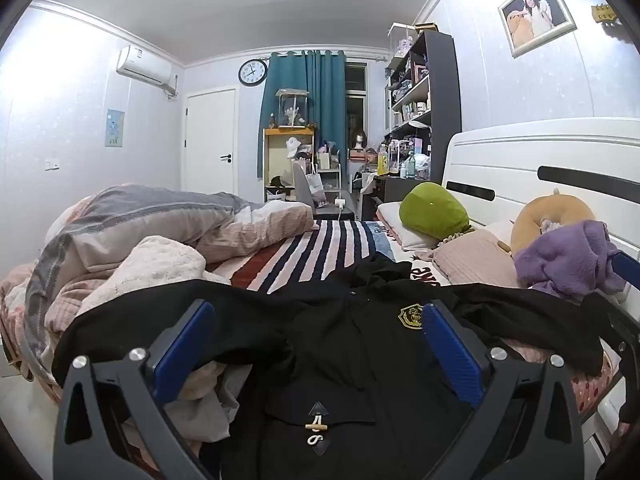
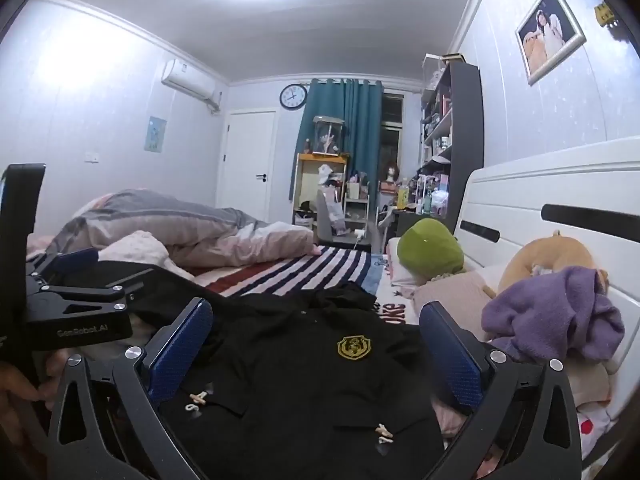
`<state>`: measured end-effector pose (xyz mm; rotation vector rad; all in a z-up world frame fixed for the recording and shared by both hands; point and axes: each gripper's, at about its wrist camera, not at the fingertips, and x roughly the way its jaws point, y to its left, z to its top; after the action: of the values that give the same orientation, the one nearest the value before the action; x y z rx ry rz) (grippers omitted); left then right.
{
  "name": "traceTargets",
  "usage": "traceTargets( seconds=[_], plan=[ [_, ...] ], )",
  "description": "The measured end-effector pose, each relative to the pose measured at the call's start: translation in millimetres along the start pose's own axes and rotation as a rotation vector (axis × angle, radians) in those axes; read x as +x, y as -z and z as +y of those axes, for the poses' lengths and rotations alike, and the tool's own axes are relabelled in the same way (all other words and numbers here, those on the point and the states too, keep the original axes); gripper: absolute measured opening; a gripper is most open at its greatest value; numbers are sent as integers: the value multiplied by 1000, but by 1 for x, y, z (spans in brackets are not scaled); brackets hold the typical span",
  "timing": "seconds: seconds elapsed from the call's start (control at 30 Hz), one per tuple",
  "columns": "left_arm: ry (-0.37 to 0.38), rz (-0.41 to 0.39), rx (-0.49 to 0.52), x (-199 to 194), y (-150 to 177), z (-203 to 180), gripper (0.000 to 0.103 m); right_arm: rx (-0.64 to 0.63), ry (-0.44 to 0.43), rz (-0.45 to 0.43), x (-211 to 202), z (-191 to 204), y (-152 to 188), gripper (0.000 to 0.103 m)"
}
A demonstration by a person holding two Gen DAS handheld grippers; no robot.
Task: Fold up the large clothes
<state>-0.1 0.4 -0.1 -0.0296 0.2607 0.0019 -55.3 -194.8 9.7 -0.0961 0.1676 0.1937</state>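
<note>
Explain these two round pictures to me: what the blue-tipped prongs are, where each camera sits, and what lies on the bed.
No robot here: a person holds a two-finger gripper in each hand. Each has a fisheye camera looking along its blue fingers. One picture is from the left gripper, the other from the right gripper. Both are open and hold nothing. Beneath them a black coat with a gold badge lies spread on the bed. A purple garment and a quilt lie nearby.
</note>
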Motion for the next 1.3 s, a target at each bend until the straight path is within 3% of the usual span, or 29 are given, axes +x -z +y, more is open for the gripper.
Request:
traceTargets(
  seconds=[0.1,1.3],
  plan=[
    [0,-6,6,0,0,0,102,-27,20,-46,-5,3,1,103],
    [15,5,-12,0,2,1,102,-11,0,-9,2,-2,13,103]
  ],
)
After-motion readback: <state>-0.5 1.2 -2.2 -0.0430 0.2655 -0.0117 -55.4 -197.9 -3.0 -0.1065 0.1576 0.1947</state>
